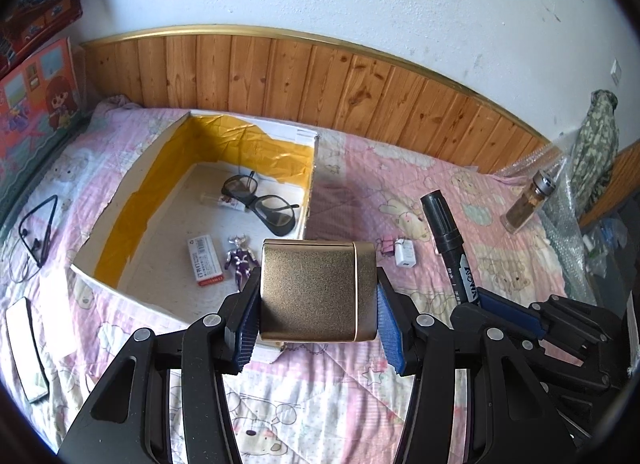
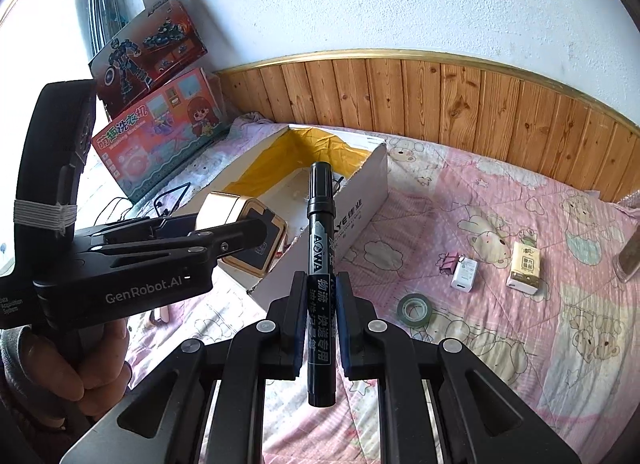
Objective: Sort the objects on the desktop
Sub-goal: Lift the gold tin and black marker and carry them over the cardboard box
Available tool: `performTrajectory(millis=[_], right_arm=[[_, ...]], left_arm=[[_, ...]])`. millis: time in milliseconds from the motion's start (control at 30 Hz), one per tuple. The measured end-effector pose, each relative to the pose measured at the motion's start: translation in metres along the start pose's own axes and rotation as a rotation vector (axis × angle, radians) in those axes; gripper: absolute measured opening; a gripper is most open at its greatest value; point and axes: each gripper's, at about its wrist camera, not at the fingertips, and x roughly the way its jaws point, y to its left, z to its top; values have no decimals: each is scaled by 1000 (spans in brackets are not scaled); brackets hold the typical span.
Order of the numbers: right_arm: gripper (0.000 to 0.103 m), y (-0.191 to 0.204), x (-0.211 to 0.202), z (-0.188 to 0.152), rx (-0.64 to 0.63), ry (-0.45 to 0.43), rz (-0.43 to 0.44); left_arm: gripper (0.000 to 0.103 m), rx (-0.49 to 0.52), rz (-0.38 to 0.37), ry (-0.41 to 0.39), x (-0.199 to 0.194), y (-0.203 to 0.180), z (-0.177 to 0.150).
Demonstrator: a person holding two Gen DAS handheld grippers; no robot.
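Pink cartoon-print bedding [image 1: 352, 167] covers the bed, with wood panelling [image 1: 280, 75] and a white wall behind. On it sits an open white cardboard box [image 1: 132, 199] lined partly with yellow tape.

At the centre of the left wrist view, the left tongs [image 1: 318, 296] are clamped on a bronze-gold tin [image 1: 316, 292], blue pads pressed to its two sides, held above the box's near edge. At 3 o'clock from the tin, the right tongs [image 2: 322, 300] grip a black marker [image 2: 320, 248] by its barrel, cap pointing away toward the box.

Inside the box, at 11 o'clock from the tin, lie dark glasses [image 1: 260, 199], with a small clear tube just behind them. A white-and-red eraser [image 1: 205, 260] and a purple toy figure [image 1: 240, 260] lie at 9 o'clock, close together.

Outside, at 2 o'clock from the marker in the right wrist view, a white charger [image 2: 464, 274] lies beside a pink binder clip [image 2: 448, 262]; a tissue pack [image 2: 524, 268] sits farther right, and a tape roll [image 2: 416, 310] lies nearer. Two toy cartons [image 2: 160, 131] lean at 10 o'clock, black earphones [image 1: 36, 232] lying below them.
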Motion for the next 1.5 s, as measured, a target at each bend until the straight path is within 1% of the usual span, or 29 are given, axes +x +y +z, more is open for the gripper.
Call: performTrajectory(millis=[333, 700, 1067, 1500], right_arm=[[15, 22, 4, 6, -49, -13, -5], [15, 33, 11, 12, -61, -30, -22], [15, 50, 25, 20, -69, -26, -21], [15, 70, 56, 32, -69, 8, -34]], left_arm=[[53, -27, 18, -19, -2, 23, 4], [53, -58, 27, -28, 0, 51, 9], [53, -99, 19, -24, 5, 79, 14], [53, -159, 2, -17, 13, 113, 21]])
